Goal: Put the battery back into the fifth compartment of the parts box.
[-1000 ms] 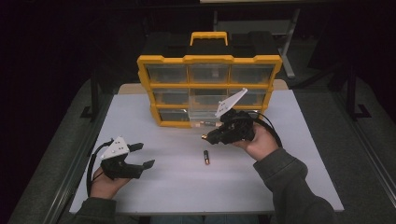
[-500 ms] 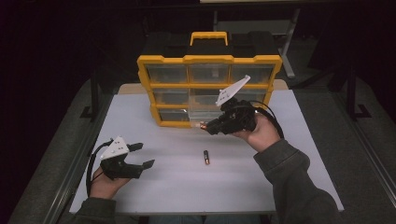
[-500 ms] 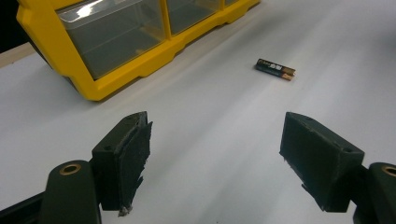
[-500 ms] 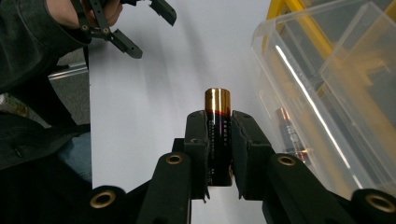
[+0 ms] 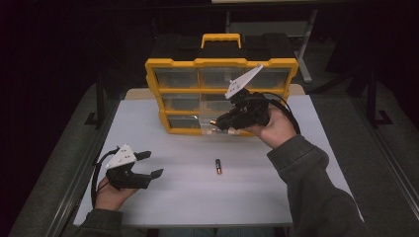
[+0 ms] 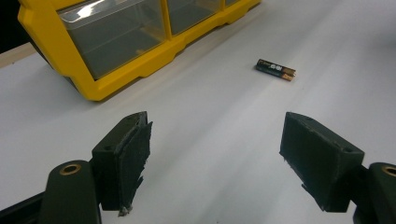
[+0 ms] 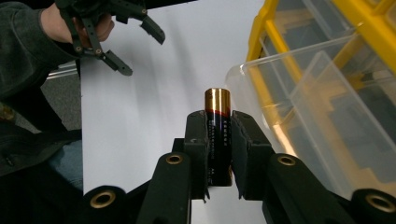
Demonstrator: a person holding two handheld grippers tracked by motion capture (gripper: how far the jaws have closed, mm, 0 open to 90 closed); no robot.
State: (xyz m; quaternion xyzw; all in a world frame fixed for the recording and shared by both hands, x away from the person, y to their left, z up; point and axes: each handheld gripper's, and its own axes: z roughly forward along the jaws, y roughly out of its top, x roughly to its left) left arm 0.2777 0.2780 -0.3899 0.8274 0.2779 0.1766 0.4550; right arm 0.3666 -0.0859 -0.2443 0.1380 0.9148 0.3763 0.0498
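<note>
The right gripper (image 7: 219,140) has risen since a second ago, its fingers pinching a black, gold-tipped cylindrical battery (image 7: 218,128) beside the pulled-out clear plastic drawer (image 7: 317,107) of the yellow organiser box (image 5: 222,94). The left gripper (image 5: 143,165) stays put, fingers spread, with a second black battery (image 6: 275,70) lying on the white table (image 5: 197,197) beyond them.

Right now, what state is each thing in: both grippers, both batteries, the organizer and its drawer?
Left gripper: open, empty, low over the table.
Right gripper: shut on held battery, raised beside the drawer.
Loose battery: lying flat on the table.
Organizer: standing upright.
Clear drawer: pulled out, open.
</note>
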